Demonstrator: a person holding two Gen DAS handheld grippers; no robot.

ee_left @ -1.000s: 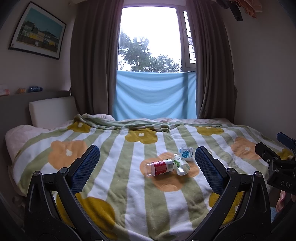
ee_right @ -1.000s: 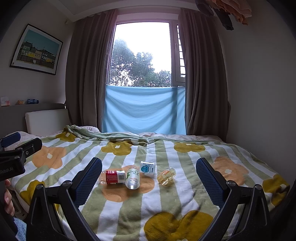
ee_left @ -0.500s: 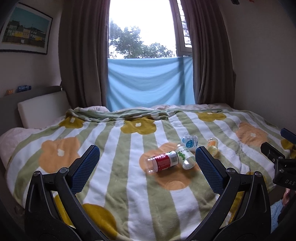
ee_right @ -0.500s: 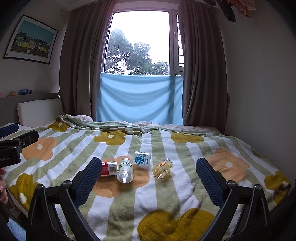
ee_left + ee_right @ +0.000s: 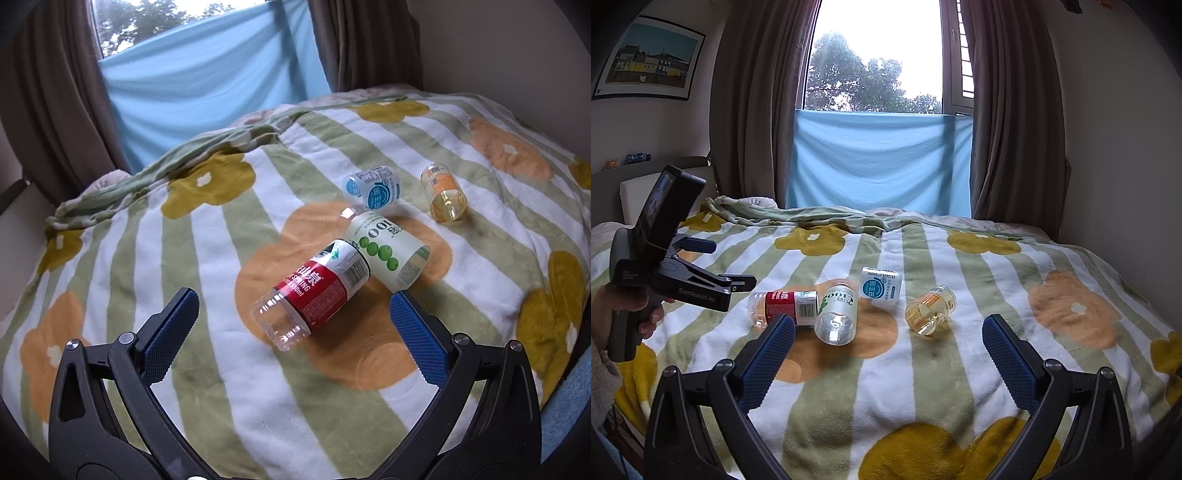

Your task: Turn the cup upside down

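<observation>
Several cut-bottle cups lie on their sides on the striped blanket (image 5: 207,280). A red-label cup (image 5: 314,291) lies nearest my left gripper (image 5: 291,328), which is open and hovers just above and in front of it. A green-label cup (image 5: 388,251), a blue-label cup (image 5: 373,186) and an orange-label cup (image 5: 443,192) lie beyond. In the right wrist view the red-label cup (image 5: 783,306), green-label cup (image 5: 838,310), blue-label cup (image 5: 879,290) and orange-label cup (image 5: 931,310) lie ahead of my open, empty right gripper (image 5: 888,350). The left gripper's body (image 5: 676,273) shows at the left.
The bed fills the room's middle, with a headboard and pillow (image 5: 631,192) at the left. A window with brown curtains (image 5: 1015,129) and a blue cloth (image 5: 879,162) is behind. A wall runs along the right side.
My left gripper has moved forward and tilted down over the red-label cup. My right gripper has moved a little closer to the cups. Both stay open.
</observation>
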